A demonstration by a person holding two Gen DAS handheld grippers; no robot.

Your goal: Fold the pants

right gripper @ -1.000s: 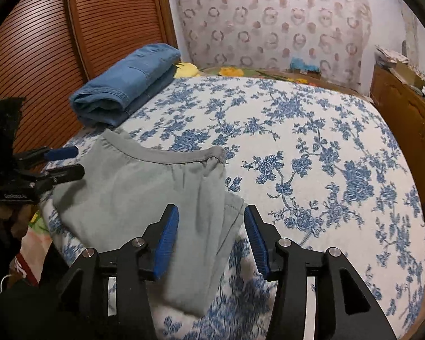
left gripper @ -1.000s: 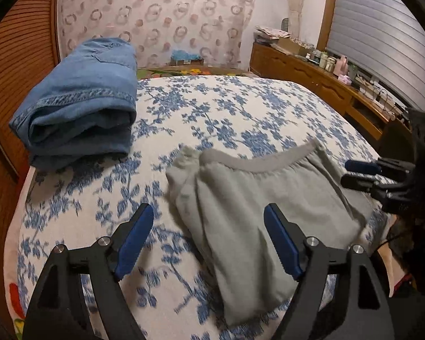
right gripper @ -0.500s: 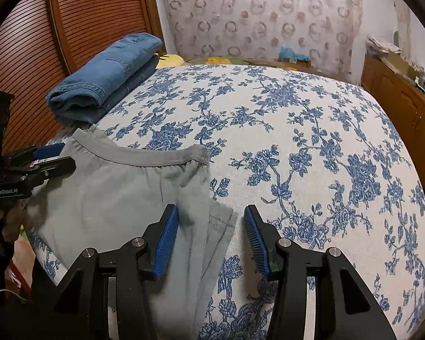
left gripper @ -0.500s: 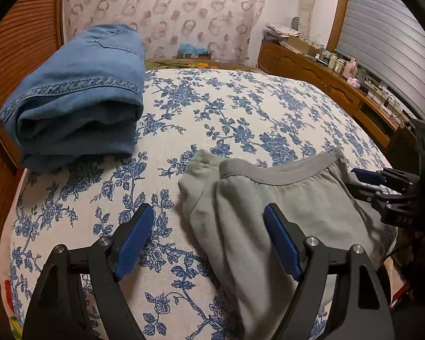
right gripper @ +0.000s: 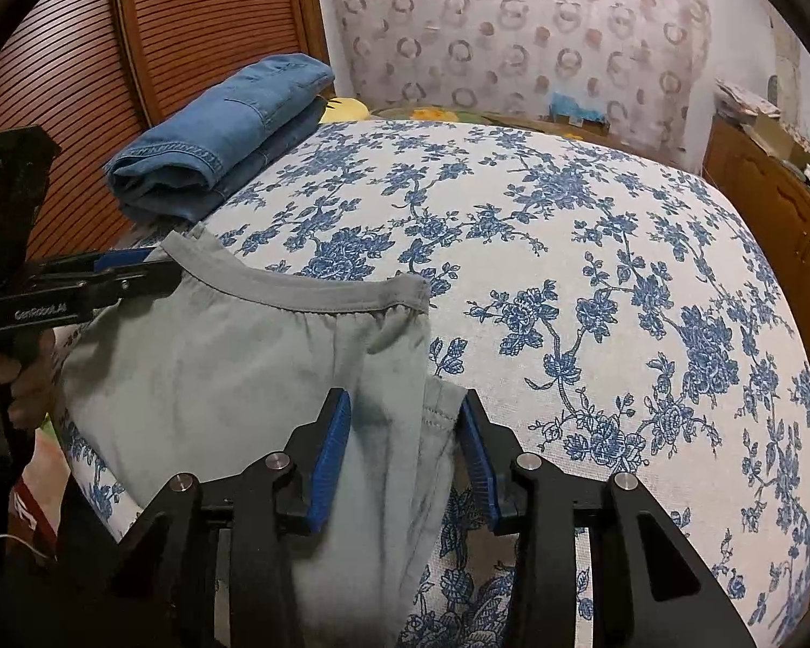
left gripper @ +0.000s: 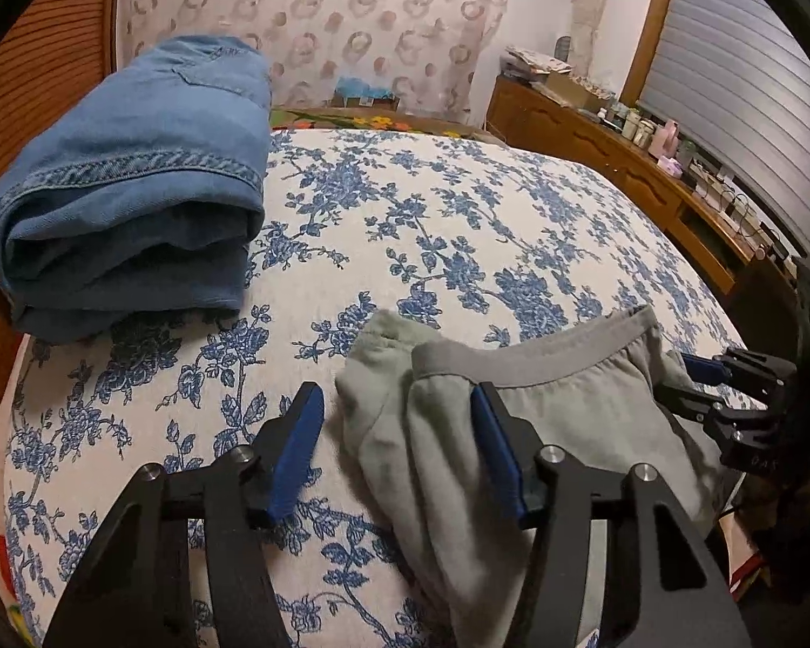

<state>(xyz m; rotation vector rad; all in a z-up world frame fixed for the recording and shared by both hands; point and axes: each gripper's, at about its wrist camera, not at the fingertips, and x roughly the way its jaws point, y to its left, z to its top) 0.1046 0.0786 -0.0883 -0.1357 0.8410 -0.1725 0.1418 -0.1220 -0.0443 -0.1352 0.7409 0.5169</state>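
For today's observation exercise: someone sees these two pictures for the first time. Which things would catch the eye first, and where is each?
The grey pants lie at the near edge of the blue-flowered bedspread, waistband toward the far side. The left gripper and right gripper each straddle a side of them, jaws just closing, pads not yet pressing. Folded blue jeans sit in the far left corner by the slatted wooden door.

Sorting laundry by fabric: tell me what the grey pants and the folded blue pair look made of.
Grey pants: soft matte knit, probably cotton jersey; ribbed elastic waistband, limp drape. Folded blue pair: denim, judging by faded weave, thick seams and stiff, bulky folds.
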